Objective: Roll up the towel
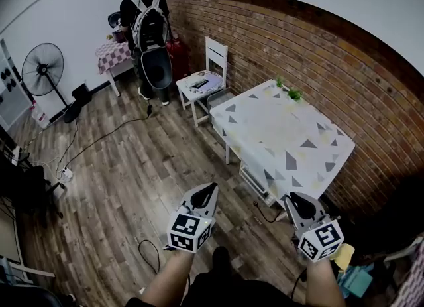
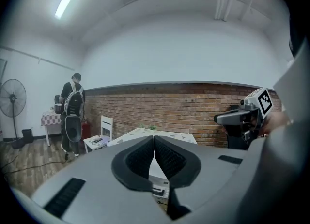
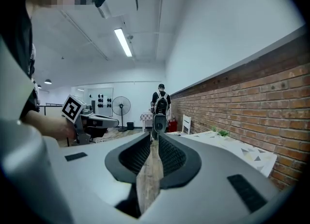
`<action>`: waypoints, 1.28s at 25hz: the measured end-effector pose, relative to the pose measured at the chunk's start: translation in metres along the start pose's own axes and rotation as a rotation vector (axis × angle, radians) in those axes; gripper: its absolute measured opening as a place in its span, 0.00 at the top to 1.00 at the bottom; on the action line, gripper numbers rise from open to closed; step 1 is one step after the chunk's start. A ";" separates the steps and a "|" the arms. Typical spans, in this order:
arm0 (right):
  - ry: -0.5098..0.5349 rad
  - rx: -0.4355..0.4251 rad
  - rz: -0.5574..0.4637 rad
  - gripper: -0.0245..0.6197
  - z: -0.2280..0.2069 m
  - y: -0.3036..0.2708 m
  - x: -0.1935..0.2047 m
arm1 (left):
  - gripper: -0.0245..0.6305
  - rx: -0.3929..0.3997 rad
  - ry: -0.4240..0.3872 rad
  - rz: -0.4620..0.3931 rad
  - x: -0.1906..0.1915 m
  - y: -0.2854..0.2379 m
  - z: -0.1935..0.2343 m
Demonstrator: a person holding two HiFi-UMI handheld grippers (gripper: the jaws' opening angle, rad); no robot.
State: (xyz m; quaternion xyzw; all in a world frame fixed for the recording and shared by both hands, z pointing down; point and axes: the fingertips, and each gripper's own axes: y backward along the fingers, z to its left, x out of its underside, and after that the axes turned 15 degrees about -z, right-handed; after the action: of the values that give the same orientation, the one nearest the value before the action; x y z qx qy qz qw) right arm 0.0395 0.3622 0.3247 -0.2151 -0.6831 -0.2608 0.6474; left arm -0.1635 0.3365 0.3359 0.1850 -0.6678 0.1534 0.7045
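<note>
Status: held grey left gripper with jaws pressed together, nothing between. Held grey right gripper with jaws slightly apart, only brown wood-plank floor visible through gap. From head view, saw white table with grey triangle print at 1 o'clock of both grippers, white wooden chair at 12, person with grey backpack at 11, black pedestal fan at 10. Could not locate towel in any view.

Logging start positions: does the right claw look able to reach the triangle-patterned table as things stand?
Probably yes, with a step forward: the right claw is empty, the table stands just ahead of it, and only floor shows between them.
</note>
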 end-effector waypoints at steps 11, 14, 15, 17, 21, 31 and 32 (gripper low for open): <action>0.014 0.087 0.035 0.87 -0.042 -0.081 0.006 | 0.93 0.085 0.007 -0.017 -0.004 -0.080 0.059; 0.010 0.082 0.057 0.87 -0.050 -0.093 0.014 | 0.93 0.099 0.017 -0.012 0.000 -0.094 0.063; 0.007 0.083 0.061 0.87 -0.054 -0.098 0.016 | 0.93 0.103 0.018 -0.008 0.003 -0.100 0.064; -0.001 0.085 0.065 0.87 -0.065 -0.106 0.021 | 0.93 0.110 0.021 0.002 0.008 -0.114 0.065; -0.019 0.085 0.059 0.89 -0.097 -0.126 0.033 | 0.93 0.120 0.009 0.024 0.019 -0.148 0.066; -0.047 0.084 0.042 0.92 -0.224 -0.195 0.041 | 0.93 0.142 -0.027 0.070 0.030 -0.288 0.068; -0.052 0.078 0.048 0.92 -0.235 -0.200 0.045 | 0.93 0.141 -0.030 0.076 0.032 -0.301 0.067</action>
State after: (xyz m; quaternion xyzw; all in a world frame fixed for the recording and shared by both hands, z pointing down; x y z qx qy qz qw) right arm 0.0912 0.0565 0.3600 -0.2126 -0.7041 -0.2126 0.6433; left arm -0.0815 0.0384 0.3540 0.2110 -0.6723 0.2239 0.6733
